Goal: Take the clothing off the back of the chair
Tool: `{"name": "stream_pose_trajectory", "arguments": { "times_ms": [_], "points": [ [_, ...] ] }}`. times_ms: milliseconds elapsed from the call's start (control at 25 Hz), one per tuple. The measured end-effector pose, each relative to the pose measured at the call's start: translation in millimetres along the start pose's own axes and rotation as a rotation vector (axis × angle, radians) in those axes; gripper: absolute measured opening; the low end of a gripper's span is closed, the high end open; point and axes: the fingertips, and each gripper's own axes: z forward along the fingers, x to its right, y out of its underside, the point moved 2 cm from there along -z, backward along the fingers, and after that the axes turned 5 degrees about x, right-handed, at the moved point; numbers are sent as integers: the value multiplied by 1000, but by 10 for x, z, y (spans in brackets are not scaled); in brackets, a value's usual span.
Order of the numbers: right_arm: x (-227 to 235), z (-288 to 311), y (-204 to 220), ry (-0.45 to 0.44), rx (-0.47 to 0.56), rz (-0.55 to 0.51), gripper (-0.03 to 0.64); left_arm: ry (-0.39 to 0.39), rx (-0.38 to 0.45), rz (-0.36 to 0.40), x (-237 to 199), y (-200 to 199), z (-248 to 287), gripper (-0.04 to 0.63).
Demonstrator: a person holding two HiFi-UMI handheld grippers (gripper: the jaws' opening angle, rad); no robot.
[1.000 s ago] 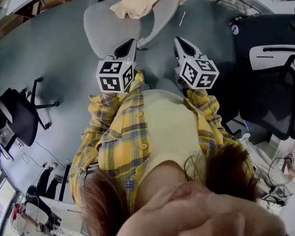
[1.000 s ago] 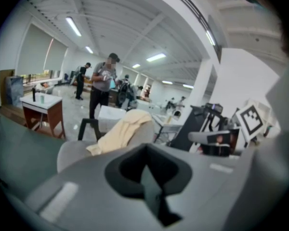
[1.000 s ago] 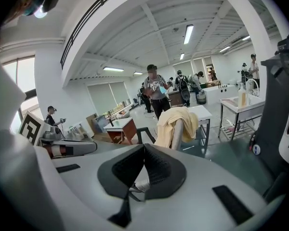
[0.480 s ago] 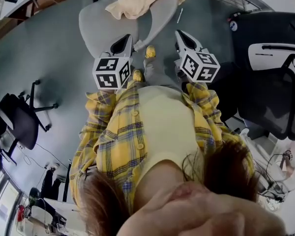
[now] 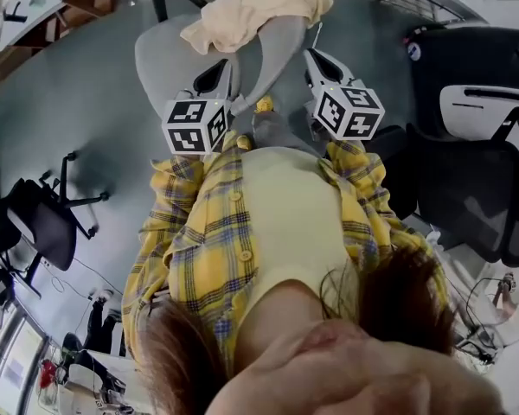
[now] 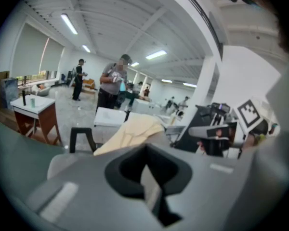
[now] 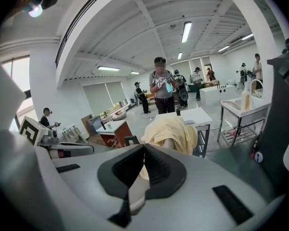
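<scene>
A pale yellow garment (image 5: 253,5) is draped over the backrest of a grey chair (image 5: 166,52) at the top of the head view. It also shows ahead in the left gripper view as the garment (image 6: 131,131) and in the right gripper view as the garment (image 7: 172,132). My left gripper (image 5: 213,78) hovers over the chair's seat, short of the garment, jaws shut and empty. My right gripper (image 5: 315,59) hangs just right of the backrest, also shut on nothing. In their own views the left gripper (image 6: 145,149) and right gripper (image 7: 144,146) show closed pads.
A black office chair (image 5: 471,145) stands close on the right and another black chair (image 5: 41,219) at the left. A wooden-legged table (image 6: 36,110) and a white table (image 7: 198,115) lie beyond the grey chair. A person (image 7: 161,88) stands behind it.
Both grippers have moved forward towards the grey chair, staying shut. The chair and garment now sit nearer, and my foot shows between the grippers.
</scene>
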Motion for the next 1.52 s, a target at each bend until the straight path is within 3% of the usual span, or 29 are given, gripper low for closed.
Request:
{"name": "stream_pose_trajectory", "arguments": {
  "times_ms": [360,840,1080,1200,1520],
  "points": [
    [385,402,-163,4,-30,-11,14,-11,-29,13,-82,-134,499,3],
    [700,841,-282,-76,-58,-1,17,-35,-90,89,-183,-272,1093,5],
    [808,1034,-315,-119,-62,-21,21,-61,-107,83,-238,-282,1323,5],
    [818,1146,-332,-155,-69,-24,108,-73,-110,84,-268,-299,1405,5],
    [755,1300,-372,-168,-73,-56,184,-85,-106,71,-350,-332,1414,5]
  ]
}}
